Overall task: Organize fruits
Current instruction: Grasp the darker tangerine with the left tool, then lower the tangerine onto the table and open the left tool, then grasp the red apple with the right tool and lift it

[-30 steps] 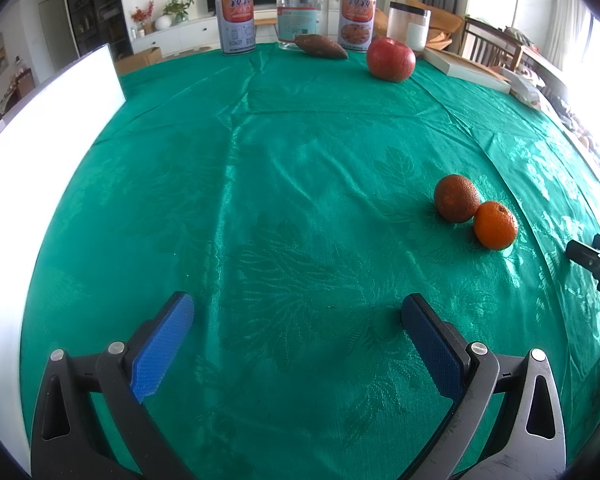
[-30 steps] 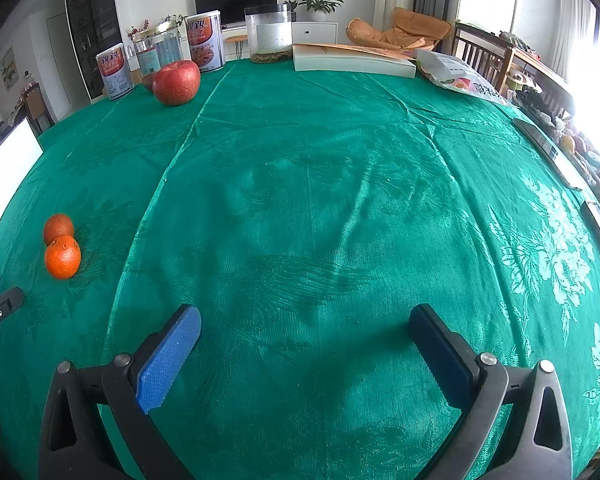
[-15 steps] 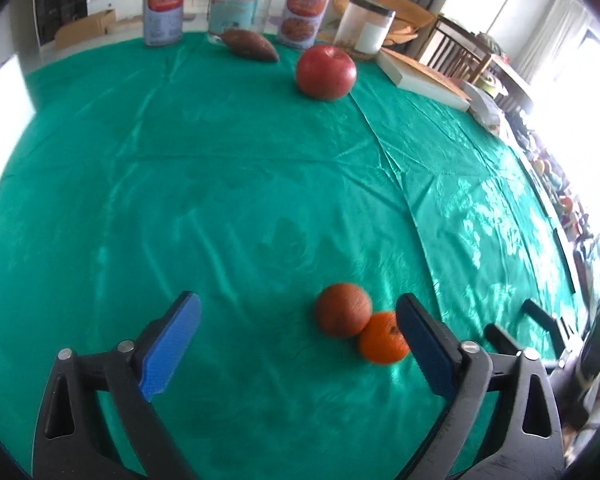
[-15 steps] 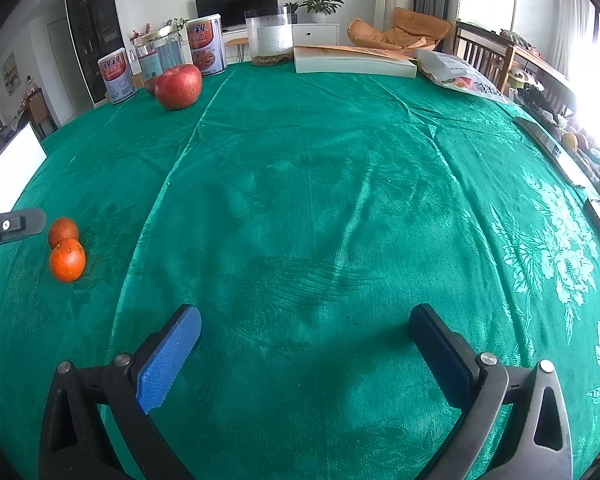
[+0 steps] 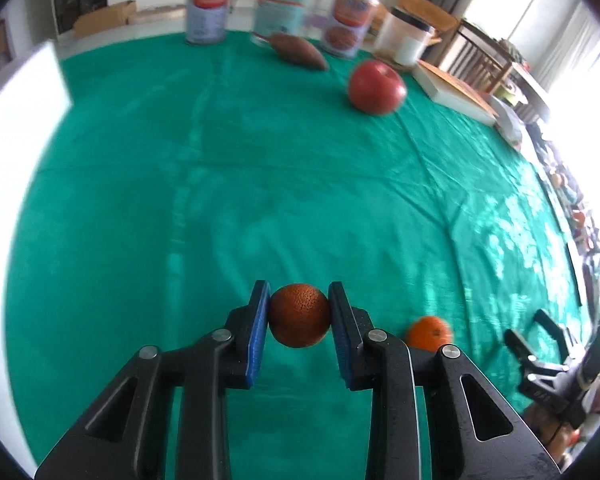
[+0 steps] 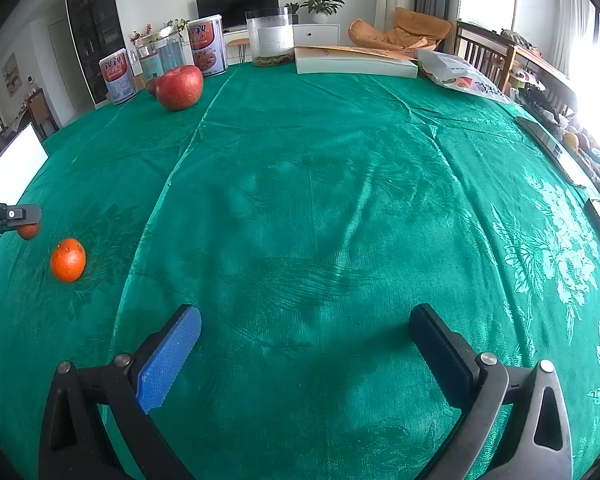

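The dark, rough-skinned round orange (image 5: 299,315) sits clamped between the left gripper's (image 5: 299,316) blue pads, its jaws having just closed. That gripper points steeply down over the green tablecloth (image 5: 260,184). The right gripper (image 6: 304,340) is spread wide, holding nothing.

green-clothed table (image 6: 340,200), apple (image 6: 179,87), bright orange (image 6: 68,260), cans (image 6: 118,76)

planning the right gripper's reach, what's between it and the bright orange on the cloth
Only bare green tablecloth. In the right wrist view nothing lies between the open right gripper and the bright orange.
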### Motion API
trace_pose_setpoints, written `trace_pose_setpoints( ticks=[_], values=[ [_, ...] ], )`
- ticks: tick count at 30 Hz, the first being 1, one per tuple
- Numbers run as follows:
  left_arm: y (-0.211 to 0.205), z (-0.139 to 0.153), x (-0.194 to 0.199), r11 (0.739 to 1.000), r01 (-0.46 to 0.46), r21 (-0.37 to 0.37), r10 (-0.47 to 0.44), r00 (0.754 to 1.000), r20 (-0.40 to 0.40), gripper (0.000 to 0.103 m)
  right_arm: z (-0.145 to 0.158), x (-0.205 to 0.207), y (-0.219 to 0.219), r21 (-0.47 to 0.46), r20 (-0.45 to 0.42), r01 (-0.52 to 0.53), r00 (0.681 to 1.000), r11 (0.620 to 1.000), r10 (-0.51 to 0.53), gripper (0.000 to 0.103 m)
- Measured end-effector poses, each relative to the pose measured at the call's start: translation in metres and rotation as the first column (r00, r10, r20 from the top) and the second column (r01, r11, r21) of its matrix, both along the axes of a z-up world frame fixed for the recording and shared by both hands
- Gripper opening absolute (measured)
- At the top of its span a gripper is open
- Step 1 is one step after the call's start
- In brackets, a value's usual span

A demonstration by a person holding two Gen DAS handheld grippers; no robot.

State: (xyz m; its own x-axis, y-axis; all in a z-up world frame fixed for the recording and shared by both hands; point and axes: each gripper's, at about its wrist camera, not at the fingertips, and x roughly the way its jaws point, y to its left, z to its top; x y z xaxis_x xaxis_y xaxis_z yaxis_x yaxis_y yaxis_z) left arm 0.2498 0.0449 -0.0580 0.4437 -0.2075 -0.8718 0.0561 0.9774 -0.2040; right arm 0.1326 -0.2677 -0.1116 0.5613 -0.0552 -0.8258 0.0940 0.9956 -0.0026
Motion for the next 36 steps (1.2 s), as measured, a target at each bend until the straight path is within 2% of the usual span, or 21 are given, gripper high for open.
trace_pose_setpoints(
  ticks=[5, 7, 8, 9, 10, 13, 15, 17, 19, 20, 24, 27, 29, 31, 32, 34, 35, 36],
  values=[
    [0.029, -0.018, -0.007, 0.993, -0.029, 0.116, 0.024, 0.999, 0.038, 0.031, -0.001, 0.001, 0.002, -0.005, -0.002, 0.000, 1.000, 1.000, 0.000, 0.103],
    [0.034, -0.029, -0.012, 0.991, -0.035, 0.131, 0.029, 0.998, 0.049, 0.042, -0.001, 0.001, 0.002, -0.007, -0.003, 0.000, 1.000, 1.000, 0.000, 0.103],
    [0.037, -0.030, -0.016, 0.989, -0.041, 0.143, 0.029, 0.996, 0.082, 0.060, -0.001, 0.002, 0.003, -0.009, -0.004, -0.001, 1.000, 1.000, 0.001, 0.103],
    [0.036, -0.031, -0.019, 0.981, -0.058, 0.182, 0.039, 0.994, 0.105, 0.089, -0.002, 0.002, 0.003, -0.012, -0.005, -0.001, 1.000, 1.000, 0.001, 0.103],
    [0.036, -0.033, -0.021, 0.975, -0.074, 0.211, 0.050, 0.991, 0.121, 0.097, -0.002, 0.002, 0.004, -0.016, -0.007, -0.001, 1.000, 1.000, 0.001, 0.103],
    [0.038, -0.039, -0.024, 0.965, -0.087, 0.246, 0.052, 0.988, 0.146, 0.100, -0.003, 0.002, 0.005, -0.022, -0.013, 0.001, 1.000, 1.000, -0.001, 0.103],
    [0.047, -0.042, -0.024, 0.974, -0.109, 0.197, 0.081, 0.986, 0.144, 0.102, -0.003, 0.005, 0.005, -0.021, -0.021, -0.014, 1.000, 1.000, 0.014, 0.103],
    [0.052, -0.043, -0.024, 0.971, -0.149, 0.188, 0.123, 0.982, 0.143, 0.102, -0.001, 0.021, 0.008, -0.008, -0.099, -0.116, 0.988, 0.993, 0.114, 0.103],
    [0.052, -0.043, -0.024, 0.968, -0.160, 0.193, 0.133, 0.980, 0.146, 0.102, 0.004, 0.051, 0.012, 0.020, -0.179, -0.215, 0.960, 0.976, 0.215, 0.103],
    [0.052, -0.043, -0.024, 0.968, -0.161, 0.192, 0.134, 0.980, 0.146, 0.102, 0.012, 0.071, 0.015, 0.009, -0.184, -0.240, 0.954, 0.971, 0.238, 0.103],
    [0.051, -0.045, -0.024, 0.969, -0.159, 0.189, 0.132, 0.980, 0.147, 0.102, 0.048, 0.156, 0.043, -0.012, -0.085, -0.317, 0.945, 0.948, 0.315, 0.103],
    [0.051, -0.045, -0.023, 0.970, -0.158, 0.187, 0.131, 0.980, 0.147, 0.102, 0.056, 0.222, 0.069, 0.048, -0.036, -0.313, 0.949, 0.949, 0.315, 0.103],
    [0.051, -0.045, -0.024, 0.970, -0.157, 0.184, 0.131, 0.981, 0.146, 0.102, 0.053, 0.255, 0.084, 0.113, -0.014, -0.289, 0.956, 0.951, 0.292, 0.103],
    [0.051, -0.045, -0.024, 0.971, -0.156, 0.184, 0.130, 0.981, 0.147, 0.102, 0.042, 0.282, 0.099, 0.153, -0.027, -0.255, 0.965, 0.955, 0.262, 0.103],
    [0.051, -0.045, -0.024, 0.971, -0.156, 0.183, 0.130, 0.981, 0.147, 0.102, 0.036, 0.292, 0.106, 0.162, -0.033, -0.248, 0.966, 0.955, 0.257, 0.103],
    [0.051, -0.045, -0.024, 0.971, -0.156, 0.183, 0.130, 0.981, 0.147, 0.102, 0.025, 0.309, 0.120, 0.123, -0.047, -0.225, 0.972, 0.967, 0.232, 0.103],
    [0.051, -0.045, -0.024, 0.971, -0.156, 0.184, 0.130, 0.981, 0.147, 0.102, 0.020, 0.316, 0.124, 0.099, -0.052, -0.212, 0.975, 0.972, 0.217, 0.097],
    [0.051, -0.045, -0.024, 0.971, -0.156, 0.183, 0.130, 0.981, 0.147, 0.102, 0.016, 0.320, 0.127, 0.087, -0.064, -0.200, 0.977, 0.976, 0.206, 0.077]
  ],
)
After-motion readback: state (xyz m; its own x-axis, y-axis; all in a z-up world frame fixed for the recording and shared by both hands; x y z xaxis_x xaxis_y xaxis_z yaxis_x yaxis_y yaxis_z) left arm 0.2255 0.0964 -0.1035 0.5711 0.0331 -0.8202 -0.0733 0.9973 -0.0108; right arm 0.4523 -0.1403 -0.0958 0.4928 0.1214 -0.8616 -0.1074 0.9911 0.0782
